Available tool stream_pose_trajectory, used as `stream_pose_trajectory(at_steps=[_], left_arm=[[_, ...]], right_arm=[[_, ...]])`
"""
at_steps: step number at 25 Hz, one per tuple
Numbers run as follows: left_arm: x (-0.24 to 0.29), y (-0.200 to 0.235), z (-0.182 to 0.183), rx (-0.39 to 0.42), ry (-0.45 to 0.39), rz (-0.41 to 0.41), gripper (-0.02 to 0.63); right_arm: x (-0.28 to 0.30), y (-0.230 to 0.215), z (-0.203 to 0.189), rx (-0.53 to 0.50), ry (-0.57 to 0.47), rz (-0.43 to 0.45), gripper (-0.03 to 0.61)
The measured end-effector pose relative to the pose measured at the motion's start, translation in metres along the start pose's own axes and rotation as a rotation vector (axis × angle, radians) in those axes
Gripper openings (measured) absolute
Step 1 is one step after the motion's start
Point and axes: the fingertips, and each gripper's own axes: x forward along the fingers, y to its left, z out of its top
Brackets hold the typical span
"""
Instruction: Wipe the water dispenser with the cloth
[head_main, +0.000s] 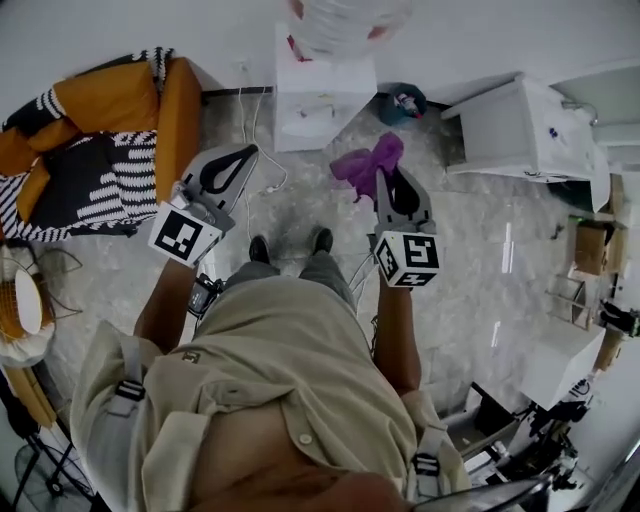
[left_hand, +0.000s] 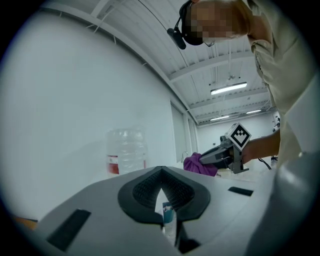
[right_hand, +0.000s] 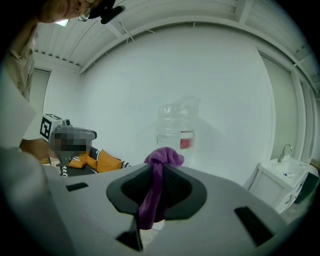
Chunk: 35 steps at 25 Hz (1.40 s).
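The white water dispenser stands against the wall straight ahead, with a clear bottle on top; the bottle also shows ahead in the right gripper view. My right gripper is shut on a purple cloth, which bunches out past the jaws, short of the dispenser's right side. In the right gripper view the cloth hangs pinched between the pads. My left gripper is shut with nothing in it, held short of the dispenser's left side. The left gripper view shows the bottle and the cloth.
An orange sofa with striped cushions sits to the left. A white sink cabinet stands to the right, with a dark bin between it and the dispenser. Cables trail down beside the dispenser. Equipment crowds the right edge.
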Motion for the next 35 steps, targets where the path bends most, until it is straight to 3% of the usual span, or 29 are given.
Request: stream_pose_trajectory(at_steps=[9, 16, 21, 27, 35], left_arm=[[0.018, 0.037, -0.026, -0.016, 0.074, 0.245, 0.015], [0.039, 0.055, -0.066, -0.014, 0.133, 0.400, 0.015], [0.037, 0.074, -0.098, 0.013, 0.143, 0.487, 0.015], [0.038, 0.092, -0.149, 0.144, 0.209, 0.508, 0.015], [0.042, 0.116, -0.234, 0.059, 0.216, 0.558, 0.015]], right_arm=[[0.099, -0.029, -0.023, -0.009, 0.020, 0.178, 0.074], [0.176, -0.059, -0.063, -0.057, 0.054, 0.247, 0.074], [0.234, -0.069, -0.105, -0.087, 0.076, 0.244, 0.075], [0.294, -0.073, -0.160, -0.147, 0.065, 0.165, 0.077], [0.362, -0.003, -0.218, -0.299, 0.010, 0.170, 0.077]])
